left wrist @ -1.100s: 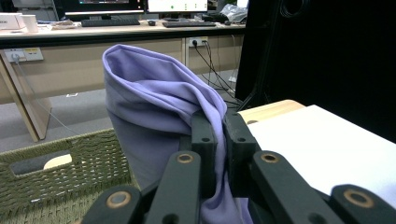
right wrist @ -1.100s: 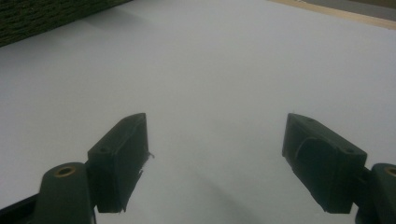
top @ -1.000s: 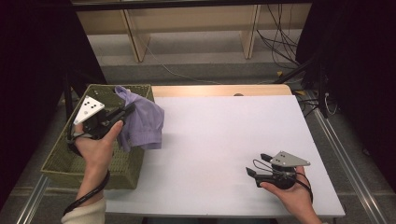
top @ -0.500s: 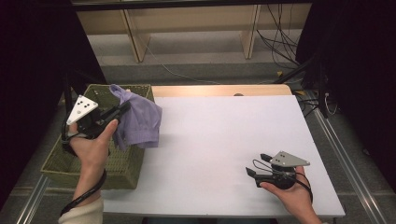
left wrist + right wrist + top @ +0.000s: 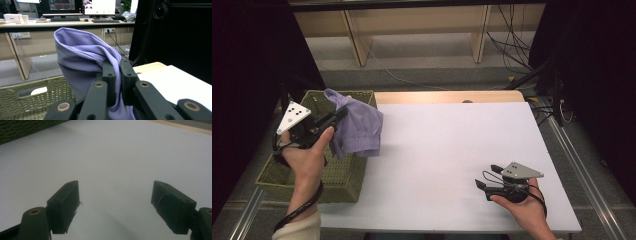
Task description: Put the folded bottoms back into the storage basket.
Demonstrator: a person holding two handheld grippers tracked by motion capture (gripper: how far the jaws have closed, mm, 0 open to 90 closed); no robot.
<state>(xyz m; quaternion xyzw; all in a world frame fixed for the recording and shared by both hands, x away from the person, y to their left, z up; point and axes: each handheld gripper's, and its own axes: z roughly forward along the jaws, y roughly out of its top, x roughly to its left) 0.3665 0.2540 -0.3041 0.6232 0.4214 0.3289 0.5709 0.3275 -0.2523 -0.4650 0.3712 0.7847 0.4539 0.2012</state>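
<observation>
A lilac cloth (image 5: 358, 127) hangs in the air over the right rim of the green woven basket (image 5: 342, 180). My left gripper (image 5: 339, 116) is shut on a fold near the cloth's top, and the fabric drapes down over the basket's edge and the table's left border. From the left gripper view the cloth (image 5: 82, 62) bulges up behind the closed jaws of the left gripper (image 5: 117, 66). My right gripper (image 5: 486, 176) rests low near the table's front right, open with nothing between its fingers. Its jaws stand wide apart in the right gripper view, the right gripper (image 5: 116, 200) over bare white tabletop.
The white tabletop (image 5: 452, 145) stretches between the two hands. A wooden strip (image 5: 447, 97) runs along the table's far edge. Beyond it stand wooden shelf legs (image 5: 354, 42) and loose cables (image 5: 512, 40) on the floor. Dark curtains flank both sides.
My left hand has shifted slightly left and toward the basket's far end with the cloth, which now hangs more over the basket rim. The right gripper has stayed put.
</observation>
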